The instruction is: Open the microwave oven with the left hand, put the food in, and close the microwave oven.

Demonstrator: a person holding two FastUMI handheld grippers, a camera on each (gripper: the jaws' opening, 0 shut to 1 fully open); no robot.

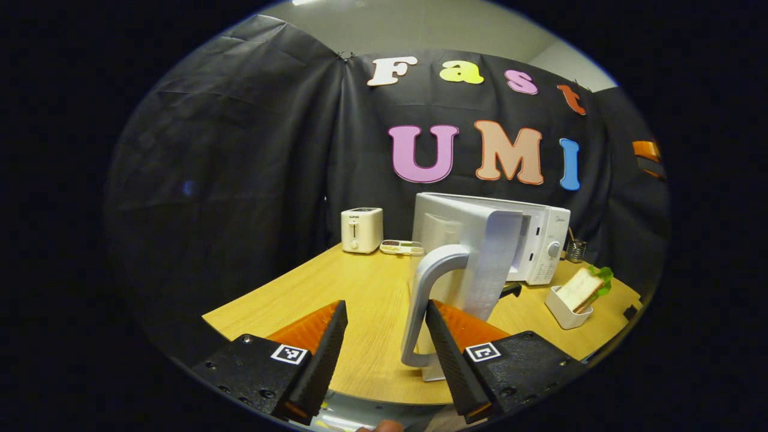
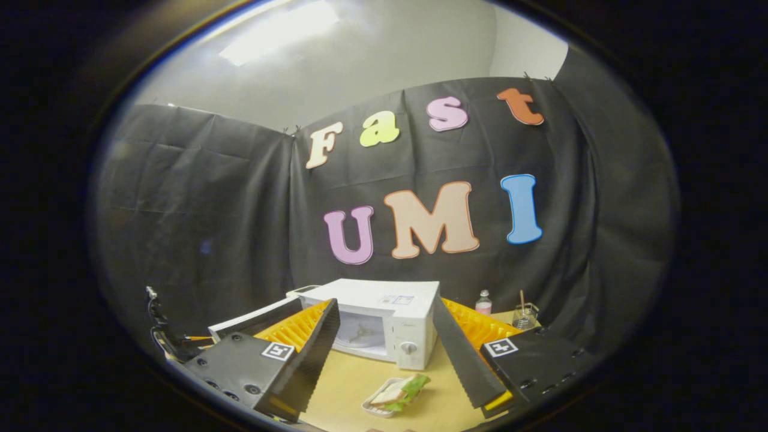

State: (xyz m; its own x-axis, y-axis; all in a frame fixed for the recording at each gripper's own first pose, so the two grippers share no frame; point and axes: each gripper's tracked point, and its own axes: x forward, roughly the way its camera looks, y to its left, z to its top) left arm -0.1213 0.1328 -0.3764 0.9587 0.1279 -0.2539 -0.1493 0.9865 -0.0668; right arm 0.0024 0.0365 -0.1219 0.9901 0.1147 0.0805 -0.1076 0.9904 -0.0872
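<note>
My left gripper [image 1: 384, 342] is spread, its fingers flanking the handle [image 1: 423, 300] of the swung-open microwave door [image 1: 474, 252]. My right gripper [image 2: 384, 354] is spread above the sandwich [image 2: 399, 391] in its tray before the microwave [image 2: 390, 321]. The labels are too small to read.

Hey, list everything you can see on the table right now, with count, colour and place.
microwave: one, white, back middle of the table, door swung open
sandwich: one, pale bread with green leaf, in a small white tray in front of the microwave
toaster: one, cream, back of table, left of the microwave in the left gripper view
flat dish: one, pale, beside the toaster
glass cup: one, clear, holding sticks, right of the microwave
bottle: one, clear, behind the microwave
table: one, light wood
left gripper: open, beside the door handle
right gripper: open, above the sandwich
</note>
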